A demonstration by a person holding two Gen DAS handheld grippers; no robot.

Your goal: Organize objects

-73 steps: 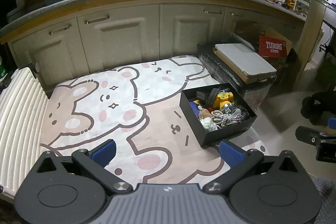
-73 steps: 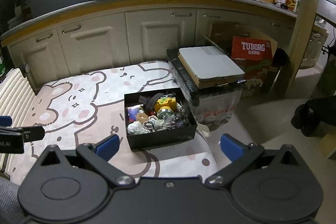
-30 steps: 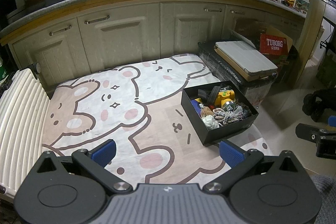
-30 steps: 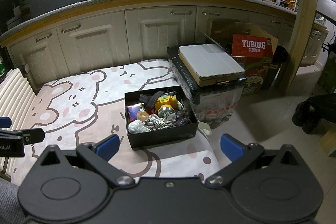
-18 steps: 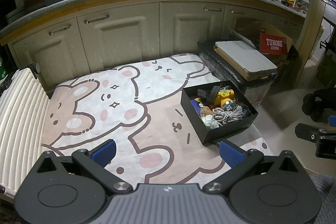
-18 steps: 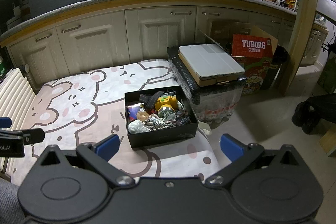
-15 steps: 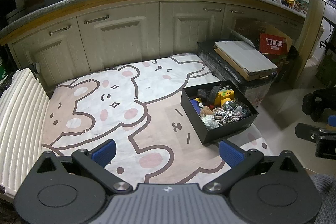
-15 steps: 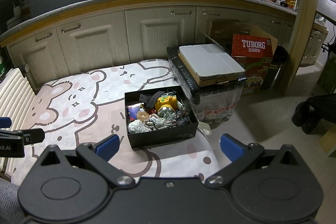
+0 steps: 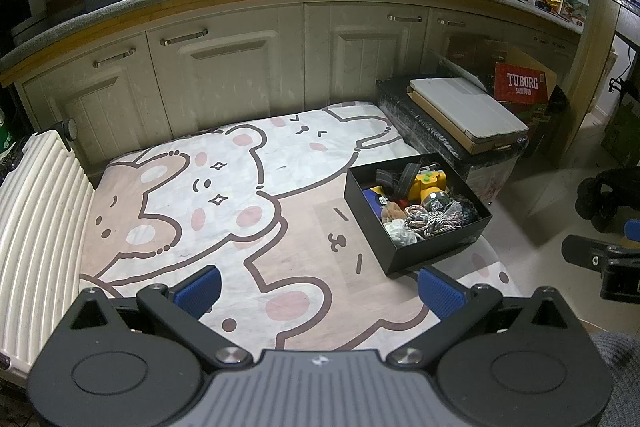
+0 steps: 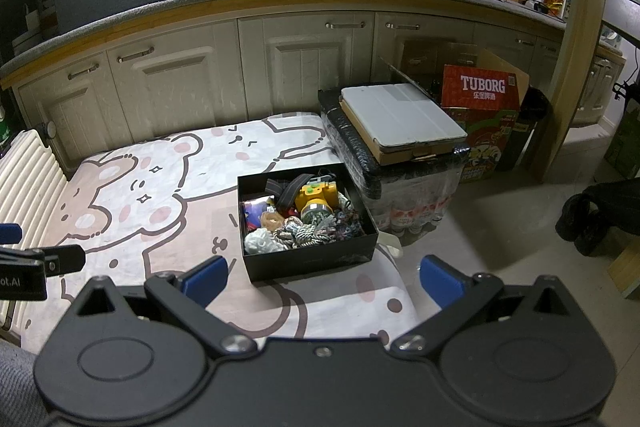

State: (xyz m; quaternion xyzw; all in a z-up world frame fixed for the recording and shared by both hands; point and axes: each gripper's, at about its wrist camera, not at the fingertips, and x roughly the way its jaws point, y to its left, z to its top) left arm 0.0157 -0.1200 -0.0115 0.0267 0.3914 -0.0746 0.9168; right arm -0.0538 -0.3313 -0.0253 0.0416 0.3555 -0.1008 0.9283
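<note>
While I am holding both tools above the floor, the left gripper (image 9: 318, 287) is hanging with its blue pads spread wide and nothing between them, and the right gripper (image 10: 324, 277) is doing the same, its jaws parted and empty.

Nearest, I am looking down on the bear-print mat (image 9: 224, 195), which is lying flat and mostly bare. At about 1 o'clock from the left tool and dead ahead at 12 o'clock from the right one, the black box (image 10: 310, 261) is sitting on the mat's edge, holding the jumble I am judging to be the job.

Handling, as I am reading it: the rope bundle (image 10: 308, 233) and the white scrunched piece (image 10: 260, 241) are looking soft and light, so I am planning to pinch them at a thick knot or fold, since loose strands may snag neighbours. The yellow toy (image 10: 316, 197) is looking rigid and smooth, perhaps slippery; I am favouring its squarer yellow body over the round clear part. The dark strap (image 10: 294, 191) is looking limp and could be tangling with the toy.

Beyond, at 2 o'clock, the wrapped crate (image 10: 400, 183) is carrying a grey folder (image 10: 400, 115), with the cabinets (image 10: 296, 67) farthest back.
</note>
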